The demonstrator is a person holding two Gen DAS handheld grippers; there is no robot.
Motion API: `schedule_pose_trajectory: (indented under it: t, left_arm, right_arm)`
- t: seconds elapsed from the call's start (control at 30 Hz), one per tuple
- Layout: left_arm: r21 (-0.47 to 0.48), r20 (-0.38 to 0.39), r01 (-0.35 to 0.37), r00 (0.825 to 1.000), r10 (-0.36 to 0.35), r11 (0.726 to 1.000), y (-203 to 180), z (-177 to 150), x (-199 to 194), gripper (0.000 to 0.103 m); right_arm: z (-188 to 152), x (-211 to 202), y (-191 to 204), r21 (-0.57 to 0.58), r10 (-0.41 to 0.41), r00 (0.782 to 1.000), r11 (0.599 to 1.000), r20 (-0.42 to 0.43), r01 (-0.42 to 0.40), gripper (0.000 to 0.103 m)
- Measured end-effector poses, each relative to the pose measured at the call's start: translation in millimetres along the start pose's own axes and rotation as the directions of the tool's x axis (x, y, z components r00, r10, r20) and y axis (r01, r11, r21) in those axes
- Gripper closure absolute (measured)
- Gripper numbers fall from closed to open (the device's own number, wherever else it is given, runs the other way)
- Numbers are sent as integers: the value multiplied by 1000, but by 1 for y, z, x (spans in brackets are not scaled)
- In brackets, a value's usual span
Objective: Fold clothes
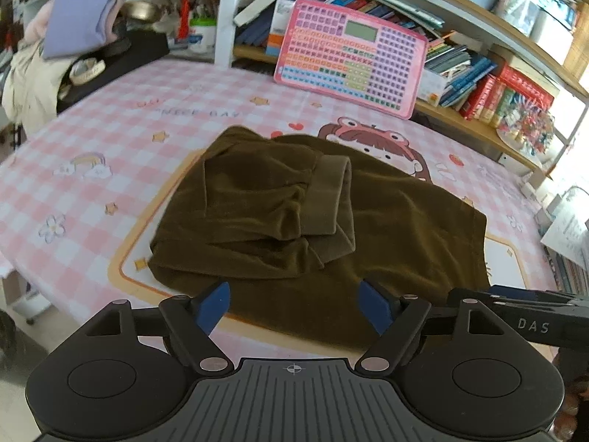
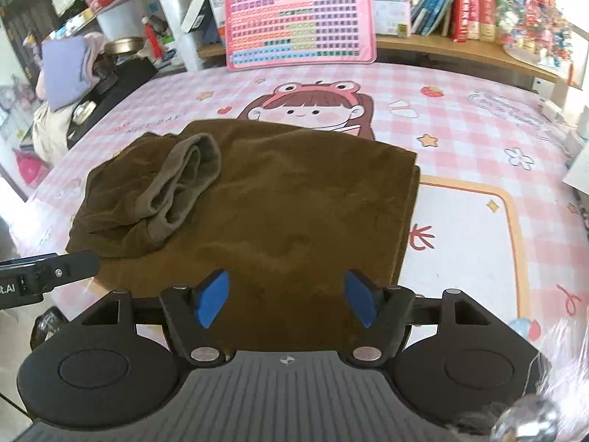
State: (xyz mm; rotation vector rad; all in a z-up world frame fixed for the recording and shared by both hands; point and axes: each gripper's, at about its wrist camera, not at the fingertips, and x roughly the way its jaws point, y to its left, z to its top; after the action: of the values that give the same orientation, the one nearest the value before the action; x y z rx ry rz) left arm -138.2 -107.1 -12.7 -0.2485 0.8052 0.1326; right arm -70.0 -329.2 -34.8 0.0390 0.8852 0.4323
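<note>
Two grippers: your left gripper [image 1: 293, 304] and right gripper [image 2: 286, 300] hover side by side at the near edge of the garment, jaws spread wide on both, nothing between them.
Garment: the brown sweater [image 2: 279, 206] lies partly folded in the middle of the bench [image 2: 478, 140], with both sleeves [image 1: 294, 199] drawn over its left half and the ribbed cuffs [image 2: 184, 184] heaped on top.
Risk one: that sleeve pile looks loose; lift the near hem quickly and it may well slide off or bunch inside the fold.
Risk two: close on the top layer alone and the lower layer would probably stay behind, leaving a crooked fold.
Risk three: the two tools sit close; swinging them inward together could knock one against the other.
Surface: a smooth pink checked cover with cartoon prints, likely slippery, so the sweater may drift when you pull.
Room: crowded bookshelves [image 1: 478, 84] behind, a pink chart board [image 2: 300, 18] propped at the far edge, other clothes [image 1: 79, 14] stacked far left.
</note>
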Motion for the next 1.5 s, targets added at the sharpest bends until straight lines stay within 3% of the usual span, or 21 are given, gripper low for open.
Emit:
schedule_pose_trajectory:
  t: [0.27, 0.73, 1.2, 1.5]
  left_arm:
    - [29, 60, 26, 998, -28, 999, 18, -6, -18, 17]
    - [76, 3, 88, 996, -88, 993, 40, -37, -20, 16]
    - [38, 17, 76, 997, -77, 996, 38, -32, -15, 16]
    - [-36, -7, 29, 1000, -29, 999, 2, -27, 1, 17]
  right_arm:
    - [-22, -27, 33, -16, -88, 996, 996, 17, 89, 24]
    - [-65, -52, 65, 12, -234, 972, 972, -12, 234, 23]
    - [-51, -47, 67, -48, -206, 979, 977, -1, 206, 23]
    - [-30, -39, 11, -51, -116, 993, 992, 1, 116, 23]
